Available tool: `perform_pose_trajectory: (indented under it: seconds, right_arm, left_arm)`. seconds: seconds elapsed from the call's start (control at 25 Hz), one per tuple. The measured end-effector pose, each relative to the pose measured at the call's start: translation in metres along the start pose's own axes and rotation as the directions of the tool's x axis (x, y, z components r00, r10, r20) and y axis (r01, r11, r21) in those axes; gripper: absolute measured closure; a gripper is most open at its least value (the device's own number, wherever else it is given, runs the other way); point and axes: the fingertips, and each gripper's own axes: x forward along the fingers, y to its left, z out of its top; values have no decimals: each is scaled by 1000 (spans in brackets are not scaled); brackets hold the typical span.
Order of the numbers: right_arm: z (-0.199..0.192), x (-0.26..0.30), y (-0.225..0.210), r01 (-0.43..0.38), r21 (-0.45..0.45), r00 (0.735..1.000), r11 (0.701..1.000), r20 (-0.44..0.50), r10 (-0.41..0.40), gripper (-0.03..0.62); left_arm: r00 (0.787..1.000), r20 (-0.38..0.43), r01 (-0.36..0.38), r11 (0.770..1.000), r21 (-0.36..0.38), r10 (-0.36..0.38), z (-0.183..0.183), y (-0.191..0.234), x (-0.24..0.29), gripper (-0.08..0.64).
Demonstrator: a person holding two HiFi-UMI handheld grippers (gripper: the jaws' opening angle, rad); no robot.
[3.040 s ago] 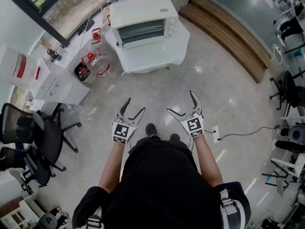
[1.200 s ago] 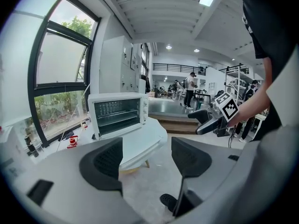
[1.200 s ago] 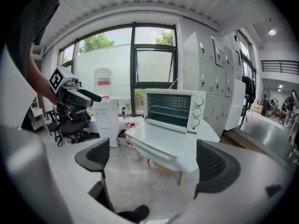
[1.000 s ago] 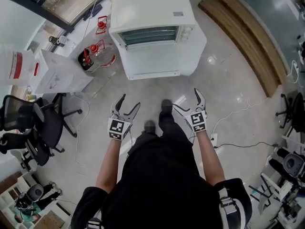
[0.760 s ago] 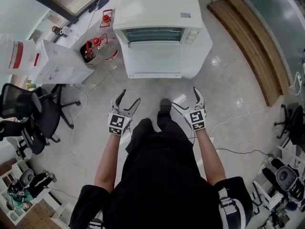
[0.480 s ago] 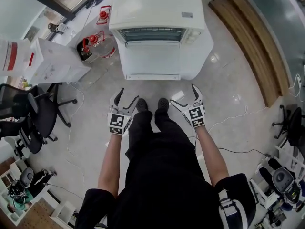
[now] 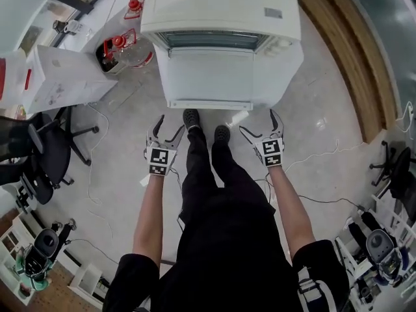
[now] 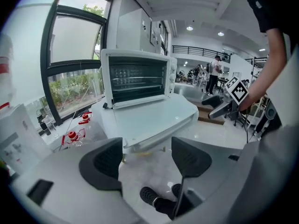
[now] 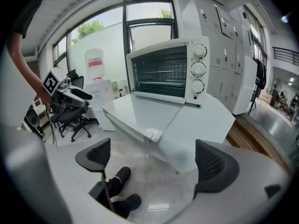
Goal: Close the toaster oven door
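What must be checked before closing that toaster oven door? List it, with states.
1. Toaster oven door open and lying flat, ready to lift: ok.
2. Nothing resting on the door: ok.
3. Left gripper jaws apart, empty: ok.
4. Right gripper jaws apart, empty: ok.
5. A gripper touching the door: not ok, both are short of its front edge.
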Motion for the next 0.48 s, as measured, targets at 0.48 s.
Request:
perform_pose_trajectory:
  seconds: [0.48]
  right_arm:
    - [-10,66,-13,69,17,998,997,-2,-69,14]
  left_arm:
    - [999,-48,-24,1000,-4,24,-37,40,71,253]
